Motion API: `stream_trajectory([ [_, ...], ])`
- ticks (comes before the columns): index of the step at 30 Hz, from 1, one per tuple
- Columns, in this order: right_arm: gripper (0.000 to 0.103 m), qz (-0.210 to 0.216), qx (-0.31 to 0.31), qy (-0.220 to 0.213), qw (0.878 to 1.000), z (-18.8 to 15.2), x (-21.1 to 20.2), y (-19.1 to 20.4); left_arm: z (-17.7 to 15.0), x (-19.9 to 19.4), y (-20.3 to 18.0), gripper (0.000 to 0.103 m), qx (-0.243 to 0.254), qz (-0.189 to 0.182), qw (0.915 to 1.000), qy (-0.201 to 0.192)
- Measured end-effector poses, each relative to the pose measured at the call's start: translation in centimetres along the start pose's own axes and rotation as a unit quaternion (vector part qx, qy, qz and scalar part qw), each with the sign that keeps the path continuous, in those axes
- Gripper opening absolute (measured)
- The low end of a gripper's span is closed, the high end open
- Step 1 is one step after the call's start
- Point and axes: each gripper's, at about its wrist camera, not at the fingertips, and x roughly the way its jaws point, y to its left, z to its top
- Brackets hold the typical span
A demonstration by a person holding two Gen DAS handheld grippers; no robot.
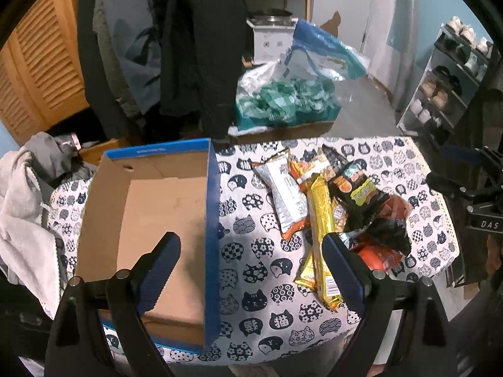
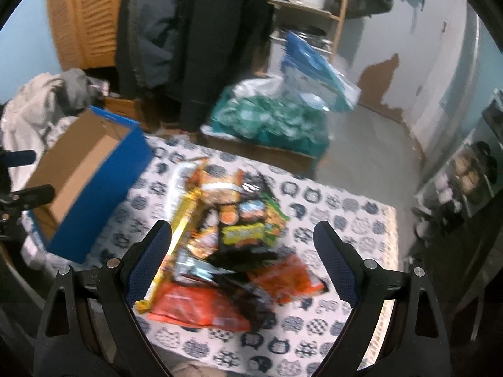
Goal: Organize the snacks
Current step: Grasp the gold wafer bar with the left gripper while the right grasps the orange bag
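While I look through the left wrist camera, my left gripper [image 1: 251,251] hangs with its jaws spread wide and nothing between them, straddling the right wall of the blue cardboard box [image 1: 211,220]. Its left finger sits over the bare box floor, and its right finger sits over the near end of the snack pile [image 1: 333,207]. That pile lies on the cat-print tablecloth [image 1: 251,267], to the right of the box and clear of its wall. A long yellow wafer pack [image 1: 323,229] runs from far to near, roughly parallel to the box wall, its near end just beside my right finger. A white packet [image 1: 289,201] lies on the box side of it, and black and orange bags are heaped on the far side. At the right edge of this view I see the dark frame of my right gripper [image 1: 465,188].

From the right wrist camera the picture is smeared, so I cannot read any labels. My right gripper [image 2: 245,242] is also spread wide and holds nothing, and the heap lies directly between and just ahead of its fingers. An orange bag [image 2: 195,308] is nearest, and the yellow pack lies along the inside of my left finger. The box stands away to the left, its open top tilted toward me.

I judge the right hand the better placed one: the pile is centred in its jaws, whereas the left has only the pile's edge. The yellow pack's long axis points along my fingers, so I would close across its narrow width and then carry it left into the box.
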Motion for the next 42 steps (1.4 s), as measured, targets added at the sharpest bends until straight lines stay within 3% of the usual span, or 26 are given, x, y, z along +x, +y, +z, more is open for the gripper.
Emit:
stream_trajectory([
  [14,0.090,-0.034,0.065,0.064,0.995,-2.4,3.8,-4.2,0.1,6.1,-2.8,0.093,0.017,-0.005,0.9978,0.063],
  [20,0.090,-0.052,0.075,0.105,0.990,-4.1,6.6,-4.8,0.2,8.5,-4.2,0.093,0.013,-0.023,0.9955,0.091],
  [28,0.090,-0.049,0.114,0.155,0.980,-5.8,10.8,-5.8,-0.2,12.0,-5.5,0.093,0.006,-0.029,0.9910,0.130],
  [34,0.090,-0.039,0.127,0.187,0.973,-6.5,13.3,-5.6,-0.6,13.7,-6.4,0.093,0.019,-0.022,0.9900,0.138],
  [42,0.090,-0.037,0.127,0.212,0.968,-8.4,13.3,-6.8,-0.3,15.3,-8.0,0.093,0.030,-0.032,0.9870,0.155],
])
